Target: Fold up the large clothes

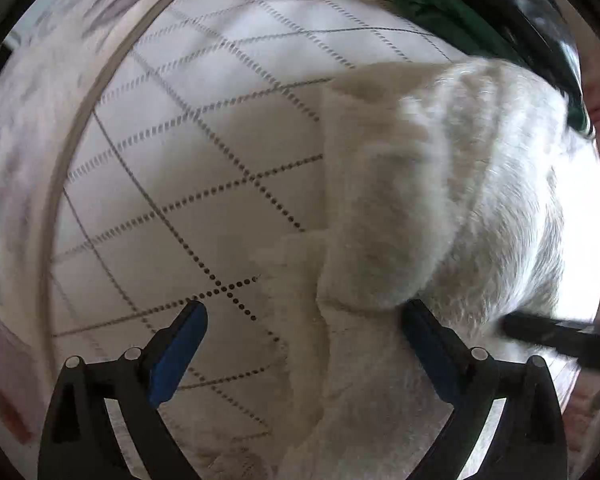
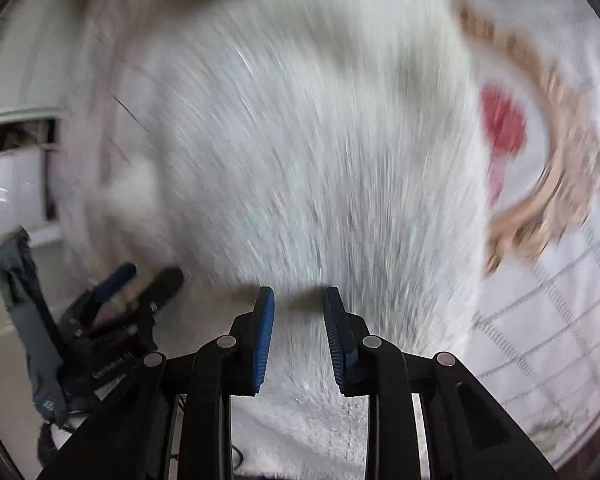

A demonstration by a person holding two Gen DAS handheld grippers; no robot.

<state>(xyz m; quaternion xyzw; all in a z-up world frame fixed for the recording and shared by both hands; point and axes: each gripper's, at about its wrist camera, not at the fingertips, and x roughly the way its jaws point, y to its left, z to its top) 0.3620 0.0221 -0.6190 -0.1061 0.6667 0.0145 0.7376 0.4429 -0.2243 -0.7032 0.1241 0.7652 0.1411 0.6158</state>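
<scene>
Currently, the fluffy white garment (image 1: 440, 200) is spread on the checked surface (image 1: 188, 168); left hand-held gripper (image 1: 300, 320) and right hand-held gripper (image 2: 299, 300) are held spread, nothing pinched, presumably for regrasping.

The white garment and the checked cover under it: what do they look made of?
The white garment looks like a fluffy fleece or faux-fur knit: a matte, long, fuzzy nap with soft rounded folds. The checked cover looks like smooth, thin woven cloth, possibly cotton, lying flat with dashed and dotted grid lines; whether they are stitched or printed cannot be told. The right wrist view is too blurred to add more.
</scene>
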